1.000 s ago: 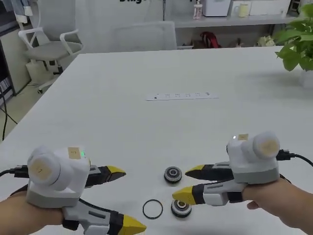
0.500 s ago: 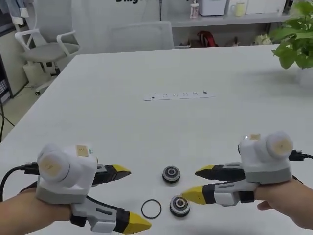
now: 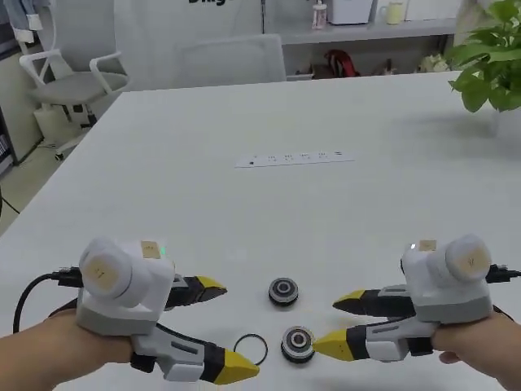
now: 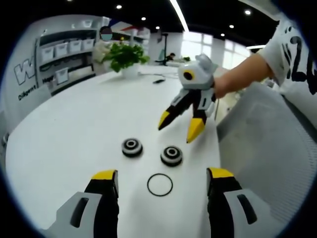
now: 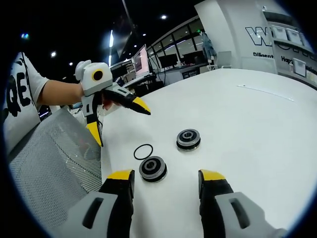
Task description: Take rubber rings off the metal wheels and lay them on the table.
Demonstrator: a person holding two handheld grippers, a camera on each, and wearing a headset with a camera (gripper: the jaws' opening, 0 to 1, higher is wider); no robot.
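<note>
With my left fingers (image 3: 195, 287) and right fingers (image 3: 365, 300) both spread empty, I fear the wheel (image 3: 297, 343) just ahead of the right pair skids away if pinched off-centre.

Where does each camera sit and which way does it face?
Head view: on the headset, looking forward and down over the table; left gripper, right gripper and a hand behind each show.
Left gripper view: on the left gripper, looking along its open jaws at the ring; right gripper and arm opposite.
Right gripper view: on the right gripper, open jaws toward the nearer wheel and far wheel; left gripper opposite.
Shared: ring and wheels in both gripper views.
</note>
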